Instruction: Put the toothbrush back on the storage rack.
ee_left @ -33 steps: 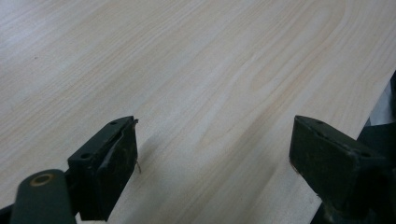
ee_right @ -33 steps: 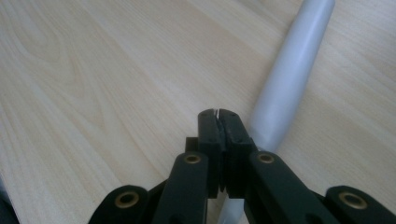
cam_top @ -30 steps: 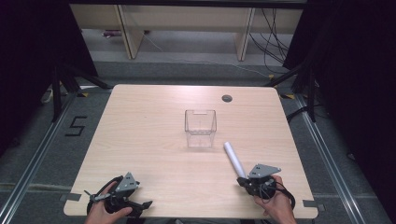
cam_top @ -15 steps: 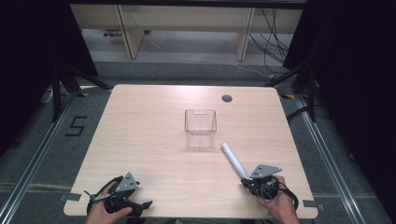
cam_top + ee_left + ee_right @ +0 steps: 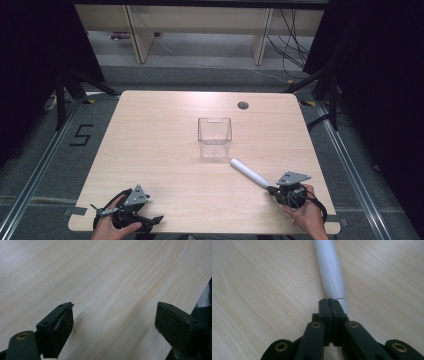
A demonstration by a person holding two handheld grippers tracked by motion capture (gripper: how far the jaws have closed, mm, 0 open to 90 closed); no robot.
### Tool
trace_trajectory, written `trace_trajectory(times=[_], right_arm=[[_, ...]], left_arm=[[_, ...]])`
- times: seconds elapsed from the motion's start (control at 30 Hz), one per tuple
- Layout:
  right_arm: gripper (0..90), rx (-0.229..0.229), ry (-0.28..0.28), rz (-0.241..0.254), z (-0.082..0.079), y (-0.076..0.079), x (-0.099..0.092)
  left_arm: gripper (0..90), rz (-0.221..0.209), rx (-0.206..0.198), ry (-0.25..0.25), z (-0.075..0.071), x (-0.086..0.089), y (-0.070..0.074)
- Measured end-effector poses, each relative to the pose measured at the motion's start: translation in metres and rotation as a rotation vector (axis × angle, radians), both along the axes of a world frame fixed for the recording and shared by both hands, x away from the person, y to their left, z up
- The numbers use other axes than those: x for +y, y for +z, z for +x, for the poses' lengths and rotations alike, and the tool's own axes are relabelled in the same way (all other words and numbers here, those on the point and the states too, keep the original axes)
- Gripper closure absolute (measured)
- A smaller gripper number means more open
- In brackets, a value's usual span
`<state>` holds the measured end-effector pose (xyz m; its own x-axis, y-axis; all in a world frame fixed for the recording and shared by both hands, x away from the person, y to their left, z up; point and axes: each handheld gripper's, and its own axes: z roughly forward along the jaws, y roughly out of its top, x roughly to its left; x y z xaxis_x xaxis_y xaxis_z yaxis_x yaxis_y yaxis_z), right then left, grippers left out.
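Jaws of the right gripper clamped on the white tube's near end; left gripper jaws apart, idle.
Tube slants over the tabletop, tip just near-right of the clear box; getting it in looks undone.

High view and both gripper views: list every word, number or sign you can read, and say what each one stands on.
"5": a black figure marked on the grey floor left of the light wooden table.
The clear plastic box, the white tube and the black grippers carry no readable text in any view.
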<state>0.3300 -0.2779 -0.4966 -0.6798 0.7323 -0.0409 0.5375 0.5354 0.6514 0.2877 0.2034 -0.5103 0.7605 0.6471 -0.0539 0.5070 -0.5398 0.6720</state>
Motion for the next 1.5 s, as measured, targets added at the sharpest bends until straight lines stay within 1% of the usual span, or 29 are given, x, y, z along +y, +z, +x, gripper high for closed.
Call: trace_trajectory(times=[0.03, 0.07, 0.1, 0.2, 0.23, 0.37, 0.4, 0.43, 0.47, 0.5, 0.6, 0.67, 0.73, 0.77, 0.8, 0.87, 0.9, 0.93, 1.0, 1.03, 1.1, 1.2, 1.27, 1.3, 1.33, 1.4, 1.43, 1.47, 1.5], right_arm=[[89.9, 0.000, -0.017, -0.005, 0.000, 0.001, -0.001], [90.0, 0.017, -0.036, 0.000, 0.000, 0.001, -0.001], [90.0, 0.017, -0.036, 0.000, 0.000, 0.001, -0.001], [90.0, -0.008, -0.031, -0.023, 0.009, 0.000, -0.007], [90.0, 0.015, -0.054, -0.018, 0.009, 0.001, -0.008], [90.0, 0.006, -0.065, -0.014, 0.015, 0.002, -0.011], [90.0, -0.004, -0.074, -0.007, 0.020, 0.002, -0.013], [90.0, 0.003, -0.082, 0.004, 0.022, 0.001, -0.013], [90.0, 0.010, -0.085, -0.002, 0.025, 0.002, -0.014], [90.0, 0.008, -0.085, -0.013, 0.027, 0.001, -0.014], [90.0, 0.001, -0.093, -0.009, 0.034, 0.002, -0.014], [90.0, -0.028, -0.085, -0.023, 0.041, 0.001, -0.013], [90.0, -0.019, -0.100, -0.019, 0.046, 0.002, -0.010], [90.0, -0.034, -0.089, -0.033, 0.049, 0.002, -0.010], [90.0, -0.036, -0.092, -0.023, 0.052, 0.002, -0.009], [90.0, -0.038, -0.090, -0.032, 0.055, 0.002, -0.008], [90.0, -0.044, -0.090, -0.031, 0.061, 0.001, -0.005], [90.0, -0.027, -0.100, -0.019, 0.063, 0.002, -0.003], [90.0, -0.036, -0.092, -0.027, 0.067, 0.003, -0.003], [90.0, -0.048, -0.089, -0.018, 0.073, 0.004, -0.001], [90.0, -0.034, -0.084, -0.018, 0.078, 0.004, 0.003], [90.0, -0.043, -0.074, -0.024, 0.084, 0.003, 0.008], [90.0, -0.015, -0.071, -0.026, 0.092, 0.003, 0.017], [89.9, -0.038, -0.066, -0.020, 0.095, 0.001, 0.020], [89.9, -0.015, -0.053, -0.035, 0.097, 0.004, 0.022], [89.7, -0.046, -0.039, -0.043, 0.102, 0.002, 0.028], [89.5, -0.046, -0.046, -0.028, 0.103, 0.002, 0.031], [89.2, -0.015, -0.047, -0.037, 0.103, 0.005, 0.034], [89.2, -0.015, -0.047, -0.037, 0.103, 0.005, 0.034]], left_arm=[[15.0, 0.000, -0.002, -0.001, 0.000, 0.000, 0.000], [15.0, 0.000, -0.001, -0.001, 0.000, 0.000, 0.000], [15.0, 0.000, -0.001, -0.001, 0.000, 0.000, 0.000], [15.0, 0.001, 0.004, -0.002, 0.000, 0.000, 0.000], [15.0, -0.002, 0.007, 0.004, 0.000, -0.001, -0.001], [15.0, 0.003, 0.006, -0.006, 0.001, -0.001, -0.001], [15.0, 0.007, 0.011, -0.007, 0.001, -0.001, -0.001], [15.0, 0.006, 0.012, -0.008, 0.001, -0.001, -0.002], [15.0, 0.003, 0.012, -0.004, 0.001, -0.002, -0.002], [15.0, 0.003, 0.013, -0.007, 0.001, -0.002, -0.002], [15.0, 0.003, 0.013, -0.007, 0.001, -0.002, -0.002], [15.0, 0.003, 0.013, -0.006, 0.001, -0.002, -0.002], [15.0, -0.002, 0.020, -0.007, 0.001, -0.001, -0.003], [15.0, 0.006, 0.015, -0.004, 0.001, 0.000, -0.003], [15.0, 0.006, 0.015, -0.004, 0.001, 0.000, -0.003], [15.0, -0.002, 0.012, -0.002, 0.001, 0.000, -0.002], [15.0, -0.007, 0.013, 0.000, 0.001, 0.000, -0.001], [15.0, -0.007, 0.012, 0.002, 0.001, 0.000, -0.001], [15.0, -0.008, 0.013, 0.001, 0.001, 0.000, -0.001], [15.0, -0.004, 0.011, -0.001, 0.001, 0.000, -0.001], [15.0, -0.009, 0.009, 0.000, 0.001, 0.000, 0.000], [15.0, -0.011, 0.009, 0.001, 0.001, 0.000, 0.000], [15.0, -0.009, 0.010, -0.001, 0.001, 0.000, 0.000], [14.9, -0.009, 0.009, -0.001, 0.001, 0.000, 0.000], [15.0, -0.006, 0.007, -0.003, 0.001, 0.000, 0.000], [15.0, -0.010, 0.006, -0.003, 0.000, 0.000, 0.000], [15.0, -0.013, 0.006, 0.000, 0.000, 0.001, 0.001], [15.0, -0.012, 0.006, -0.001, 0.000, 0.001, 0.001], [15.0, -0.012, 0.006, -0.001, 0.000, 0.001, 0.001]])
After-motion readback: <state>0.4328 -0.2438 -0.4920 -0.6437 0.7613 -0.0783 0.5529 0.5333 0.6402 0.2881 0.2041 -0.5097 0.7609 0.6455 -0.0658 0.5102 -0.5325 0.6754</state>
